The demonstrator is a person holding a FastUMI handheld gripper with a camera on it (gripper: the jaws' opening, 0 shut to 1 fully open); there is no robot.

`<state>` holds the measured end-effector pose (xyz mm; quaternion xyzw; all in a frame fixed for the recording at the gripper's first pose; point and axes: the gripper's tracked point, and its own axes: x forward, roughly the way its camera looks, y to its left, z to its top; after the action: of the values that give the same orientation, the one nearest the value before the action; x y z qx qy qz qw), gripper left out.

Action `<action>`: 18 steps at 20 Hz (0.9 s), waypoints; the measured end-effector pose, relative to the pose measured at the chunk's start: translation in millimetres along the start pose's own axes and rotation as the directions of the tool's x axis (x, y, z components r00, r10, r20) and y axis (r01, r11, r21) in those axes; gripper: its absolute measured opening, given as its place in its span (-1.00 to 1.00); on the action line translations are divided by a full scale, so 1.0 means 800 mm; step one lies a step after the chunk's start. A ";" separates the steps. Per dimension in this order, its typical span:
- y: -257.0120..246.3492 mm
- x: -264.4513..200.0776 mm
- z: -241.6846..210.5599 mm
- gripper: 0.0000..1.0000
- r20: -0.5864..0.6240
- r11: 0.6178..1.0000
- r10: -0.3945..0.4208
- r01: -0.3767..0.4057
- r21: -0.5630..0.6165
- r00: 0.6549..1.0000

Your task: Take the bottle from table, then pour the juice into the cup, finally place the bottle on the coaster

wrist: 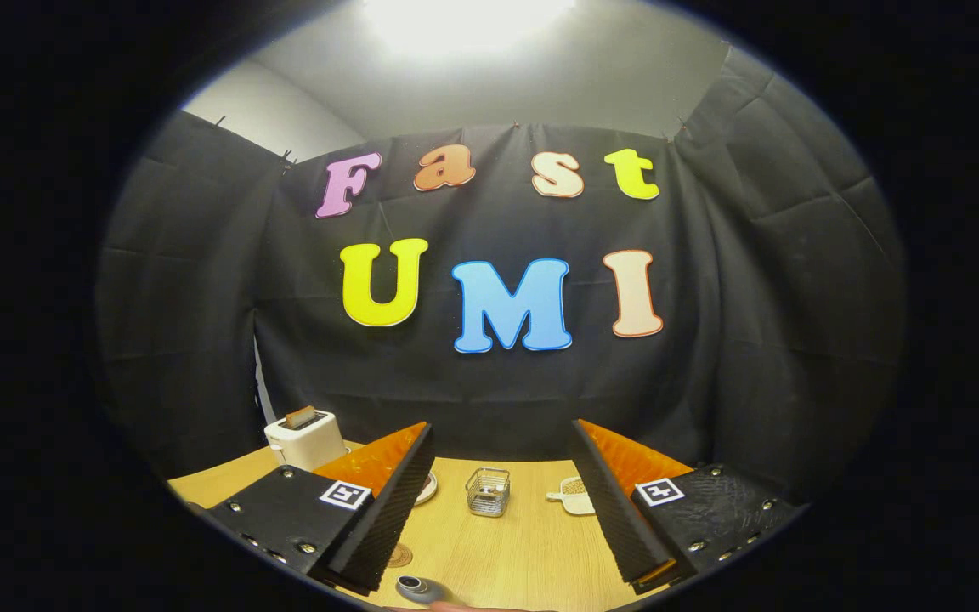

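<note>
Claw (502, 501) held wide apart, grasping nothing; bottle (418, 587) top seen low between fingers, on desk (532, 544).

The wooden table (532, 544) carries a white toaster (306, 439) near its far left corner. A small wire basket (488, 491) stands near the far edge, a small white dish (575, 495) just beside it. A round coaster (400, 555) lies nearer the front edge.

Your gripper (502, 510) hangs wide open above the wooden counter (532, 552), a small wire basket (488, 491) just beyond its fingers (a white toaster (305, 438) stands farther left).
</note>
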<state>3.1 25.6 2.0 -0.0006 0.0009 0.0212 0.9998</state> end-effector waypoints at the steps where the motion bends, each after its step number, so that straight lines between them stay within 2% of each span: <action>1: 0.000 0.001 0.001 0.95 0.000 1.000 -0.001 0.001 0.001 1.000; 13: 0.040 -0.024 -0.060 0.95 0.026 0.998 0.064 -0.063 -0.027 0.998; 18: 0.071 -0.038 -0.110 0.95 0.046 0.994 0.105 -0.103 -0.049 0.993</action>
<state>-29.5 81.1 -86.4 -0.0232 -0.0238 0.0732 0.9968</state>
